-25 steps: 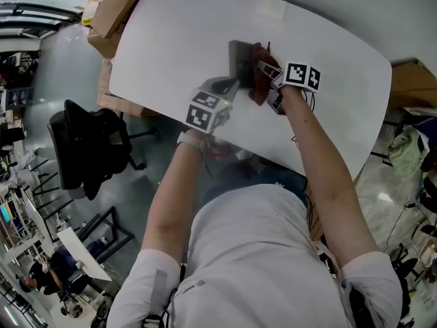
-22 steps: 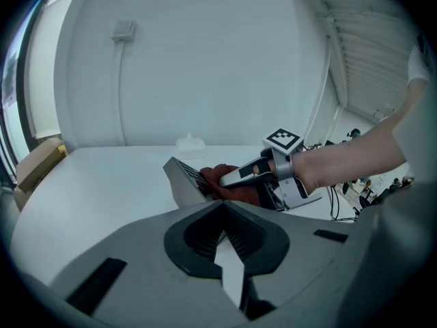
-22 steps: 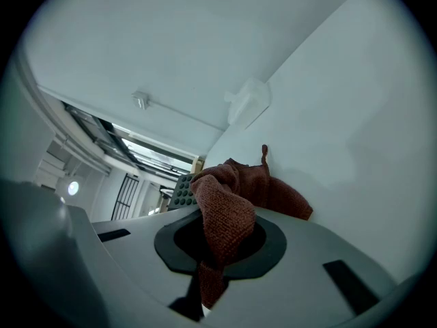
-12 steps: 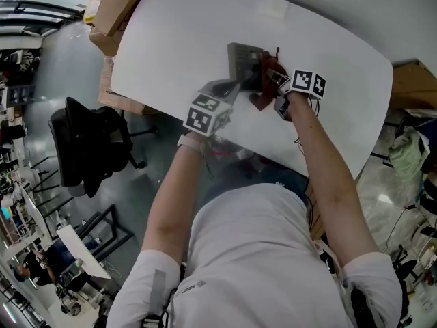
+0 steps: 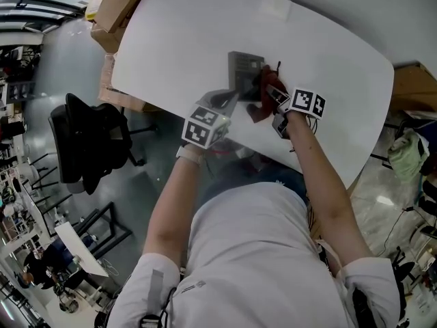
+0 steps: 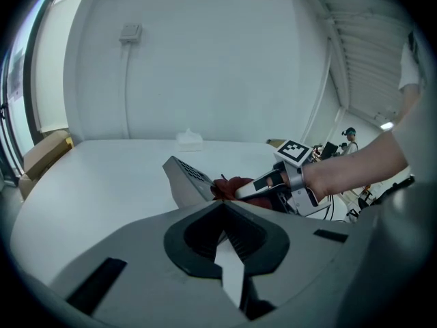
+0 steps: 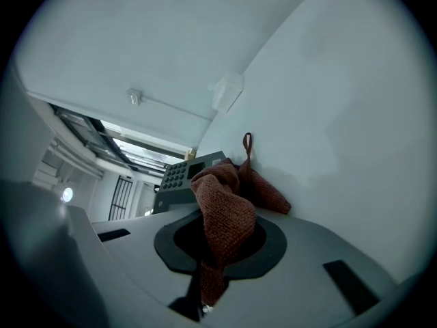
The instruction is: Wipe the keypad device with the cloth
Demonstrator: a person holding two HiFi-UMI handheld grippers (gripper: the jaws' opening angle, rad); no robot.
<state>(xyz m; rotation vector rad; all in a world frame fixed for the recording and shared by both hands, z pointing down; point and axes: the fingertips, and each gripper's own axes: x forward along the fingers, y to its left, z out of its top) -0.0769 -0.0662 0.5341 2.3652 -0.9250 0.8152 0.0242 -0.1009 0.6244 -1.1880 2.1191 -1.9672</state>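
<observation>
The dark grey keypad device [image 5: 244, 67] sits tilted on the white table [image 5: 177, 39]; its keys and small screen show in the right gripper view [image 7: 179, 176]. My left gripper [image 5: 231, 98] is at its near edge, and its jaws look shut on that edge [image 6: 222, 207], with the device [image 6: 186, 176] rising just beyond them. My right gripper [image 5: 271, 93] is shut on a reddish-brown cloth [image 5: 259, 106]. The cloth [image 7: 225, 203] bunches between the jaws [image 7: 217, 241] and drapes against the device's right side. The cloth [image 6: 235, 183] also shows in the left gripper view.
Cardboard boxes [image 5: 113, 12] stand off the table's far left corner. A black office chair [image 5: 89, 149] is on the floor to the left. A small white object [image 6: 188, 139] lies far back on the table. More cardboard [image 5: 413, 84] is at the right.
My right gripper has drawn the cloth off the top of the keypad toward its right near side, uncovering more of the keys. The left gripper has barely shifted.
</observation>
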